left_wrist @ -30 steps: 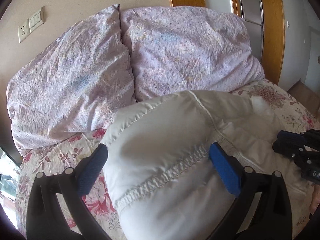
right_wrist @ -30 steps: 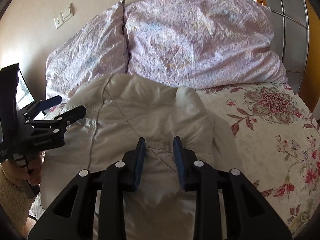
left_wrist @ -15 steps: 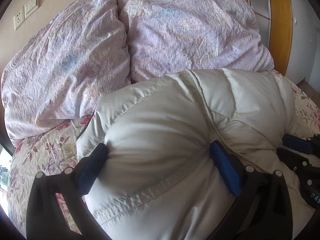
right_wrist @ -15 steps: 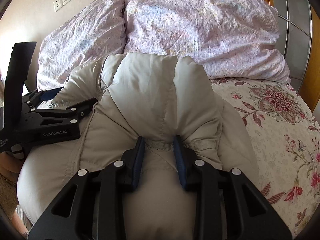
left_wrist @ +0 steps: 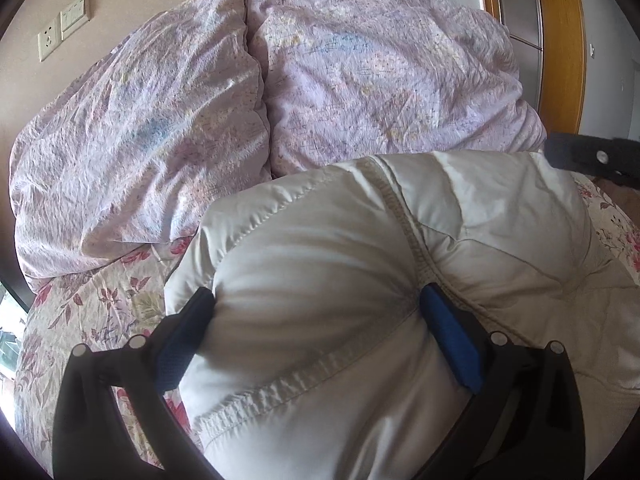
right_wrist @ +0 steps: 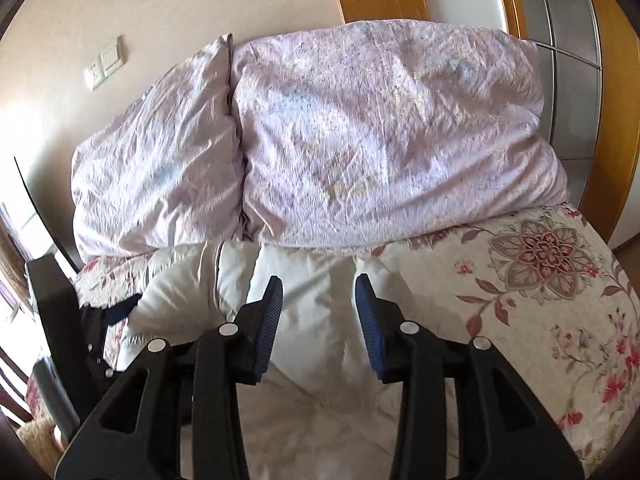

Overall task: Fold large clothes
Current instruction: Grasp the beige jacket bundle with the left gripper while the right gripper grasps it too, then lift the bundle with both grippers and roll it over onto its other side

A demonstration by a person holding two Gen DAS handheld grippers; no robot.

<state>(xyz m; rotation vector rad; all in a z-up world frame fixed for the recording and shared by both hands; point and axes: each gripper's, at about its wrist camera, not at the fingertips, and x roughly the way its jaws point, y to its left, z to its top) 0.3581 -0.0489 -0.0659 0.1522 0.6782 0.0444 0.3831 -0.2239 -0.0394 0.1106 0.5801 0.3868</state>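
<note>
A puffy white down jacket (left_wrist: 400, 280) lies bunched on the flowered bed. My left gripper (left_wrist: 316, 320) has its blue pads wide apart, pressed against both sides of a thick quilted fold of the jacket near an elastic hem. My right gripper (right_wrist: 318, 312) is open above the jacket (right_wrist: 316, 360), its pads apart and holding nothing. The right gripper's tip shows at the upper right of the left wrist view (left_wrist: 592, 156). The left gripper shows at the left edge of the right wrist view (right_wrist: 80, 328).
Two lilac pillows (left_wrist: 360, 80) lean against the wall at the head of the bed. The flowered bedspread (right_wrist: 540, 280) extends to the right. A wooden frame (right_wrist: 616, 80) stands at the far right. Wall sockets (left_wrist: 64, 24) sit at the upper left.
My right gripper has opened and let go of the jacket fold, then lifted away. The jacket has dropped flatter on the bed. My left gripper stays around its fold.
</note>
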